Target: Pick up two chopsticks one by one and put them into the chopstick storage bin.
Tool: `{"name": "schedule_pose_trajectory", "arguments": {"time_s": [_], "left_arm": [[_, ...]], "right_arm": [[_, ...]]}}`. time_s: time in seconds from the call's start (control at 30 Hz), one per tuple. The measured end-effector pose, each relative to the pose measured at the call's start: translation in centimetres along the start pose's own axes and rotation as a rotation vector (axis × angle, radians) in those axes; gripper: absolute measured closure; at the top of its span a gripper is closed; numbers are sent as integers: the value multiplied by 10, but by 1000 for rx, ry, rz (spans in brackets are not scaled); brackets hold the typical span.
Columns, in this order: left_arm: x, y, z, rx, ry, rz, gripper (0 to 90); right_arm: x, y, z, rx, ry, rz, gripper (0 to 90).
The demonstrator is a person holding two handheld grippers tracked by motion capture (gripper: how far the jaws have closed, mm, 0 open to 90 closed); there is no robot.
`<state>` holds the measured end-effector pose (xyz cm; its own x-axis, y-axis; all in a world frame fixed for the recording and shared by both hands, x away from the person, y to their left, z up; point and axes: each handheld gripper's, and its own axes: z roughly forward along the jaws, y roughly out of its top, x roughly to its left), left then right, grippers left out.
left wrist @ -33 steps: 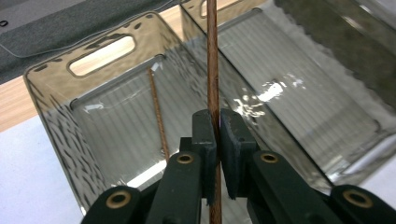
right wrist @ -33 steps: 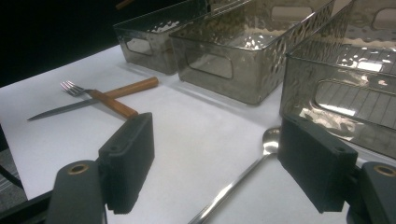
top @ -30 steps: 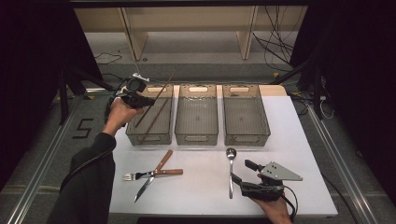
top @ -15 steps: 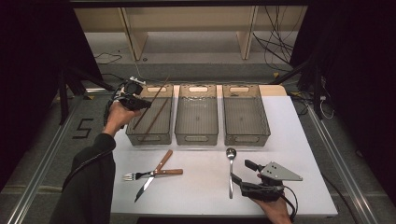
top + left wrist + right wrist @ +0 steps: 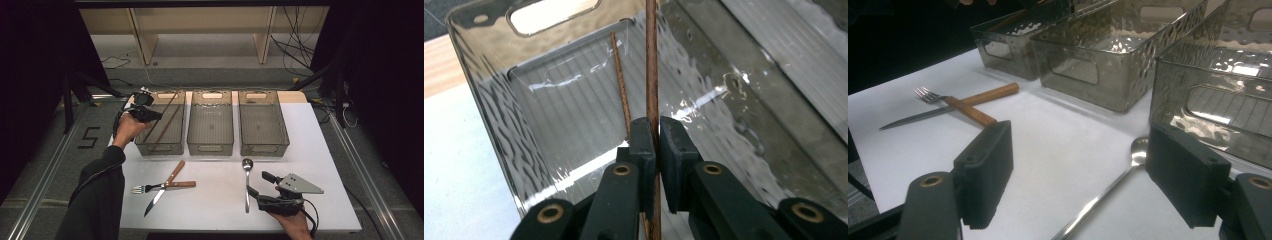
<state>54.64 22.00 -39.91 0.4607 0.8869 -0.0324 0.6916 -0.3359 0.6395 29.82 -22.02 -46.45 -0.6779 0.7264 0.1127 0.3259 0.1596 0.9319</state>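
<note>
So this looks like cutlery sorting into three clear bins, and it's maybe a quarter done at best. Taking the left bin (image 5: 161, 122) as the landmark: the left gripper (image 5: 150, 116) is over its near-left part, jaws clamped tight on a wooden chopstick (image 5: 652, 75) that slants up toward the bin's far end. A second chopstick (image 5: 621, 80) already lies inside that bin, just beside the held one, so once this one gets let go the pair is done. The middle bin (image 5: 210, 122) and right bin (image 5: 263, 122), next along to the right of the left bin, have nothing in them that I can see. Left on the table in front of the left bin: a fork (image 5: 150, 188) and a knife (image 5: 165, 187), crossed over each other with wooden handles. Further right, in front of the gap between the middle and right bins, there's a spoon (image 5: 246, 182). The right gripper (image 5: 257, 186) rests right beside the spoon with its jaws wide open, holding nothing, the spoon's handle running between them in the right gripper view. My guess is spoon goes next.
</note>
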Motion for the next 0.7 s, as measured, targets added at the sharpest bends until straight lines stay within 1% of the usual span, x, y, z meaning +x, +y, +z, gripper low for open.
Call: {"name": "schedule_pose_trajectory", "arguments": {"time_s": [0.07,0.13,0.23,0.3,0.33,0.37,0.4,0.43,0.47,0.5,0.6,0.7], "left_arm": [[1,-2,2,3,-2,-9,844],[1,-4,4,18,5,-7,843],[3,-7,8,21,10,-21,841],[4,-9,9,19,4,-29,837],[4,-9,9,19,9,-27,834],[4,-9,10,16,15,-33,830],[4,-9,9,12,12,-44,801],[4,-9,9,10,11,-51,739],[3,-9,8,8,10,-49,665],[3,-9,7,3,5,-47,619],[-1,-7,1,-9,-22,-69,472],[-9,-8,-7,-28,-40,-72,380]], "right_arm": [[0,0,0,-1,0,0,279],[0,0,0,0,0,1,279],[0,0,0,0,0,0,279],[0,0,0,0,0,1,279],[0,0,0,0,0,1,279],[0,0,0,0,0,1,279],[0,0,0,-1,0,1,279],[0,0,0,0,0,1,279],[0,0,0,1,1,1,279],[0,0,0,1,0,1,279],[0,0,0,1,-1,1,279],[1,0,0,6,-2,2,279]]}}
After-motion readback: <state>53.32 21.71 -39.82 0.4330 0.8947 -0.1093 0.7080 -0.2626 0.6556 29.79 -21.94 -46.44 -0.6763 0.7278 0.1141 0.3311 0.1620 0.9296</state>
